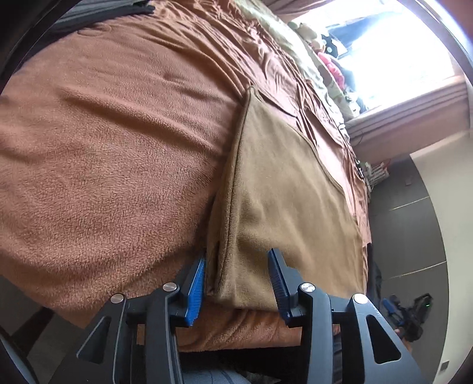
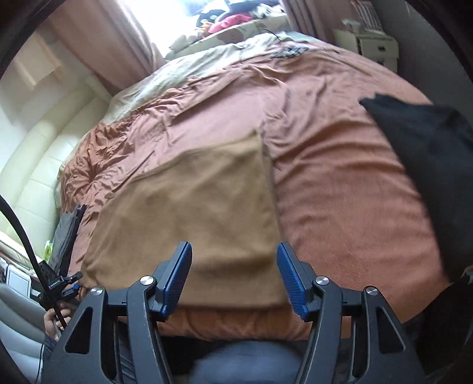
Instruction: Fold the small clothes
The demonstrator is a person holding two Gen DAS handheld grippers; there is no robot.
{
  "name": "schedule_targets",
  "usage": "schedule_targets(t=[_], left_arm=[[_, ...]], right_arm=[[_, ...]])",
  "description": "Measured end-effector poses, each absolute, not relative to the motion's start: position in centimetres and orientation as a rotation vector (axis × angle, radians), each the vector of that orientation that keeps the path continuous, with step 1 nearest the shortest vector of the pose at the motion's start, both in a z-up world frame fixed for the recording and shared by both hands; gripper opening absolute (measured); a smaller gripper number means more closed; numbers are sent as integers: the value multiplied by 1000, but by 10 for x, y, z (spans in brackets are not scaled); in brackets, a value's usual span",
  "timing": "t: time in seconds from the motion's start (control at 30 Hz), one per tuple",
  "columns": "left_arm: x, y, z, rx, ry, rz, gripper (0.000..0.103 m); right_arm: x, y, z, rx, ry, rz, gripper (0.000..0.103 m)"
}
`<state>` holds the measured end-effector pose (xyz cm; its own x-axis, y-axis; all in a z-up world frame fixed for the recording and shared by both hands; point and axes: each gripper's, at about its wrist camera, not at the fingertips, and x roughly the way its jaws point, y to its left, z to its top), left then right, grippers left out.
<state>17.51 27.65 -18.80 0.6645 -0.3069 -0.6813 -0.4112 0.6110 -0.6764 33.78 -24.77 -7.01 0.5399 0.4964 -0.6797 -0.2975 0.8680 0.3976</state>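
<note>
A tan folded garment (image 1: 280,183) (image 2: 192,201) lies flat on the brown fleece blanket (image 1: 103,147) (image 2: 340,192) of a bed. My left gripper (image 1: 238,255) is open at the garment's near corner. The doubled edge lies between its blue pads (image 1: 196,283), which do not press on it. My right gripper (image 2: 235,243) is open above the garment's near edge and holds nothing. In the right wrist view the left gripper (image 2: 66,282) shows at the garment's near left corner, with a hand (image 2: 53,322) below it. The left wrist view shows the right gripper (image 1: 411,313) small at the lower right.
A black garment (image 2: 428,153) lies on the blanket to the right, and dark folded clothes (image 1: 118,11) sit at the far edge. A cream sheet (image 2: 192,68) and soft toys (image 2: 230,22) are by the bright window. Grey folded cloth (image 2: 66,233) sits at the bed's left side.
</note>
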Motion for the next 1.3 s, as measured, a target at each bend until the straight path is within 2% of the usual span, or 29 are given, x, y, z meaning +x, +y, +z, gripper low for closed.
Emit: schedule_targets(t=[0.17, 0.67, 0.73, 0.77, 0.8, 0.83, 0.93, 1.3], left_arm=[[169, 273, -194, -929, 856, 94, 42], [162, 255, -190, -818, 793, 223, 40], [164, 255, -189, -835, 785, 217, 40], [166, 254, -190, -836, 783, 223, 38], [167, 255, -192, -832, 788, 235, 31], [168, 255, -193, -835, 794, 245, 25], [167, 257, -201, -881, 807, 251, 16], [165, 250, -200, -869, 806, 280, 16]], right_arm=[[325, -204, -67, 191, 870, 521, 58], [350, -66, -128, 3, 939, 645, 58], [352, -51, -136, -5, 957, 673, 54], [354, -45, -140, -24, 964, 677, 48], [357, -36, -146, -45, 978, 680, 41], [362, -31, -150, -54, 991, 681, 39], [380, -12, -165, -84, 1032, 667, 29], [450, 34, -174, -125, 1060, 609, 16]])
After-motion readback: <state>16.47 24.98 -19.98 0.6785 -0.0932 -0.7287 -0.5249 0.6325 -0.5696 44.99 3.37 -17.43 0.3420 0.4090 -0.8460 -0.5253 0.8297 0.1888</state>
